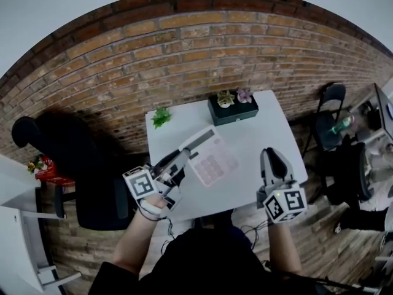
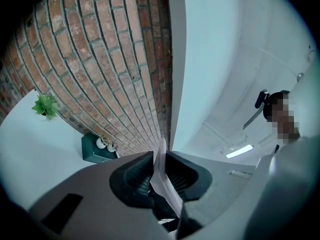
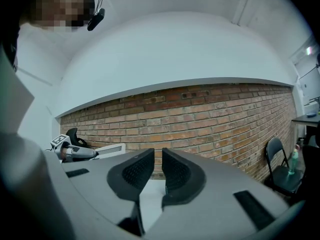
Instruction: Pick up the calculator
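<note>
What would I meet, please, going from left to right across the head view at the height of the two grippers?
The black office chair → left gripper → calculator, which that gripper holds by its edge → right gripper, with nothing in it.

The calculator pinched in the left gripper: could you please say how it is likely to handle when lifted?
The calculator is probably stiff: it juts flat from the left gripper without sagging. Likely light, since an edge pinch carries it. It may pivot or slip, being thin and held off-centre.
</note>
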